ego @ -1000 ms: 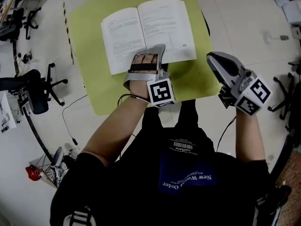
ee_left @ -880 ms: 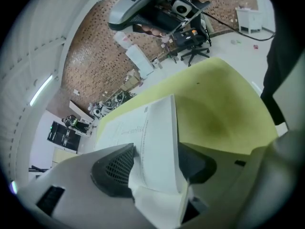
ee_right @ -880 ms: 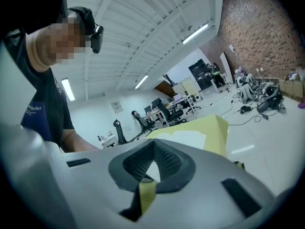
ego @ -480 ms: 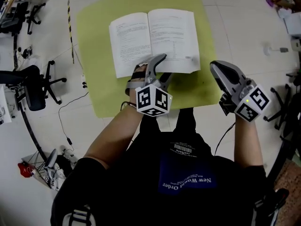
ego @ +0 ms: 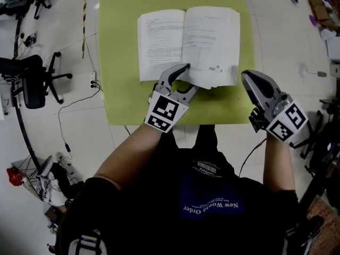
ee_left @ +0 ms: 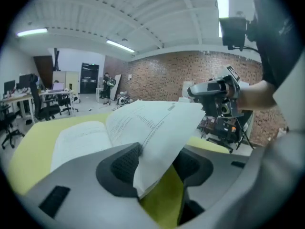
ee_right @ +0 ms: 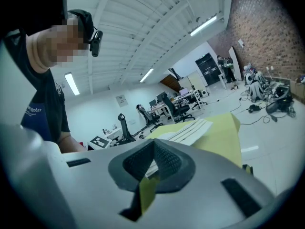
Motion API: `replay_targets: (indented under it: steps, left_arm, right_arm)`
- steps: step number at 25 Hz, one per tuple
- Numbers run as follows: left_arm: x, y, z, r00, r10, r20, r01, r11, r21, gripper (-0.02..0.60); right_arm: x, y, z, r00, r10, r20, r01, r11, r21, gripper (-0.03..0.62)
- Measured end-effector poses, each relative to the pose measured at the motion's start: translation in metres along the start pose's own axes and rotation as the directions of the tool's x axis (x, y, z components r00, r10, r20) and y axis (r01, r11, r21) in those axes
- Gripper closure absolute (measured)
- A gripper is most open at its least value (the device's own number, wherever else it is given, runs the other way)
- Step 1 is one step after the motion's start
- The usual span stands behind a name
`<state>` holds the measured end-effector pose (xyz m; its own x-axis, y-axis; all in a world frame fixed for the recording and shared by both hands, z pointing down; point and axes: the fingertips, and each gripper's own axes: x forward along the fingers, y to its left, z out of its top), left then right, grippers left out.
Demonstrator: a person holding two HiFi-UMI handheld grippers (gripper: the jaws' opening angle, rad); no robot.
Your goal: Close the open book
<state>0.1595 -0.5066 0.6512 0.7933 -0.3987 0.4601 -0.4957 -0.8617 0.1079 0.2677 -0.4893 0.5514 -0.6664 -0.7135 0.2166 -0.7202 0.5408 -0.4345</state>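
The open book [ego: 186,41] lies flat on the yellow-green table [ego: 117,62], its spine running away from me. My left gripper [ego: 190,77] is at the book's near edge, just right of the spine, and is rolled onto its side. Its jaws have just been closing, with a sheaf of right-hand pages [ee_left: 157,128] between them. The sheaf is lifted and leans on one pad [ee_left: 121,163]. A strip of table shows between the sheaf and the other pad. My right gripper [ego: 247,76] hovers off the book's near right corner, shut and empty, pointing at the book [ee_right: 186,130].
Office chairs [ego: 26,84] stand on the floor to the left, beside a striped tape line [ego: 85,15] and a loose cable [ego: 69,116]. Clutter lines the right edge of the floor. The table's near edge [ego: 180,122] is against my body.
The left gripper has rolled onto its side and risen at the book's near edge. Its jaws narrowed around the right-hand pages, whose near edge now lifts. The right gripper drifted slightly.
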Motion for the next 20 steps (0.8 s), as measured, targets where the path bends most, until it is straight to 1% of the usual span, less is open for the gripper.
replay_targets:
  steps: [1, 3, 8, 9, 10, 13, 14, 15, 16, 17, 18, 20]
  left_arm:
    - [-0.001, -0.001, -0.001, 1.000, -0.001, 0.009, 0.002, 1.000, -0.026, 0.357]
    - [-0.002, -0.004, -0.003, 1.000, -0.003, 0.014, 0.004, 0.999, -0.054, 0.365]
    - [-0.006, 0.001, -0.006, 1.000, -0.011, -0.006, 0.010, 0.997, -0.072, 0.367]
    - [-0.008, 0.005, -0.008, 1.000, -0.006, -0.018, 0.004, 0.998, -0.066, 0.367]
    - [-0.010, 0.009, -0.010, 0.999, 0.004, -0.032, -0.005, 0.999, -0.043, 0.367]
    - [-0.015, 0.018, -0.014, 0.995, 0.041, -0.093, -0.034, 0.997, 0.069, 0.367]
    - [-0.017, 0.022, -0.017, 0.992, 0.051, -0.119, -0.042, 0.996, 0.079, 0.365]
    - [-0.020, 0.028, -0.024, 0.988, 0.057, -0.146, -0.049, 0.997, 0.055, 0.356]
    - [-0.024, 0.035, -0.033, 0.984, 0.054, -0.168, -0.055, 0.998, -0.002, 0.350]
    - [-0.028, 0.042, -0.041, 0.983, 0.044, -0.179, -0.058, 0.996, -0.074, 0.339]
    - [-0.032, 0.048, -0.048, 0.983, 0.033, -0.179, -0.060, 0.987, -0.146, 0.325]
    - [-0.039, 0.057, -0.055, 0.987, 0.017, -0.161, -0.060, 0.962, -0.265, 0.314]
  right_arm:
    - [0.001, 0.000, 0.000, 1.000, 0.004, -0.003, -0.004, 1.000, -0.002, 0.608]
    - [0.003, 0.000, 0.000, 1.000, 0.013, -0.007, -0.013, 1.000, -0.004, 0.608]
    - [0.019, 0.008, 0.002, 0.999, 0.041, -0.026, -0.041, 0.999, -0.018, 0.608]
    - [0.025, 0.010, 0.003, 0.999, 0.045, -0.030, -0.046, 0.999, -0.019, 0.608]
    - [0.031, 0.012, 0.004, 0.998, 0.048, -0.034, -0.049, 0.999, -0.020, 0.608]
    - [0.043, 0.017, 0.005, 0.998, 0.055, -0.044, -0.056, 0.998, -0.024, 0.608]
    - [0.046, 0.020, 0.005, 0.997, 0.056, -0.048, -0.057, 0.998, -0.026, 0.608]
    - [0.049, 0.022, 0.004, 0.997, 0.057, -0.053, -0.059, 0.998, -0.028, 0.608]
    - [0.052, 0.026, 0.004, 0.997, 0.059, -0.058, -0.061, 0.998, -0.030, 0.608]
    - [0.054, 0.029, 0.003, 0.996, 0.063, -0.063, -0.065, 0.997, -0.033, 0.608]
    - [0.057, 0.032, 0.003, 0.995, 0.067, -0.069, -0.069, 0.997, -0.036, 0.608]
    - [0.063, 0.036, 0.003, 0.994, 0.075, -0.082, -0.078, 0.996, -0.042, 0.608]
